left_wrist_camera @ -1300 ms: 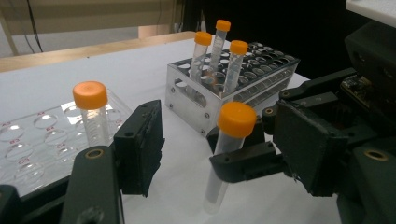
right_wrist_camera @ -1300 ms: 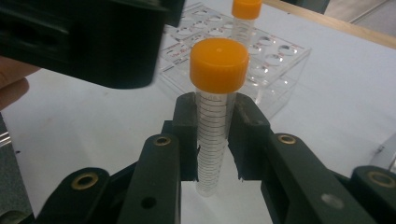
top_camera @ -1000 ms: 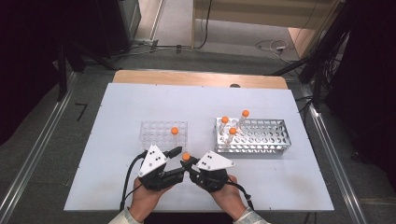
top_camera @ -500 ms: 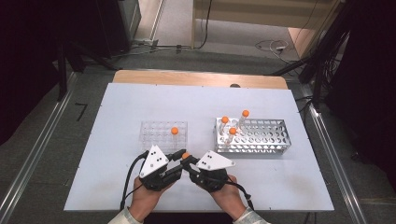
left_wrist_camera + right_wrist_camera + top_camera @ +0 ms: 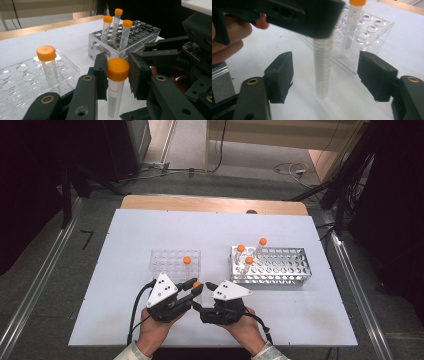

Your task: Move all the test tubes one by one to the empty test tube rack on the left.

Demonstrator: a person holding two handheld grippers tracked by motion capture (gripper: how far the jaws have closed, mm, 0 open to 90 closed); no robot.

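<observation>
Looks like a handoff mid-swap. Left gripper [image 5: 117,75] clamped on the orange cap of a tube [image 5: 115,100], hanging it upright just above the surface [image 5: 300,320], near the clear rack [image 5: 170,262]. Right gripper [image 5: 324,77] just sprang wide, fingers [image 5: 279,75] either side of the tube's body, not touching. Probably passed over so the left can drop it into the clear rack. Both hands low, angled in, nearly nose to nose.
</observation>
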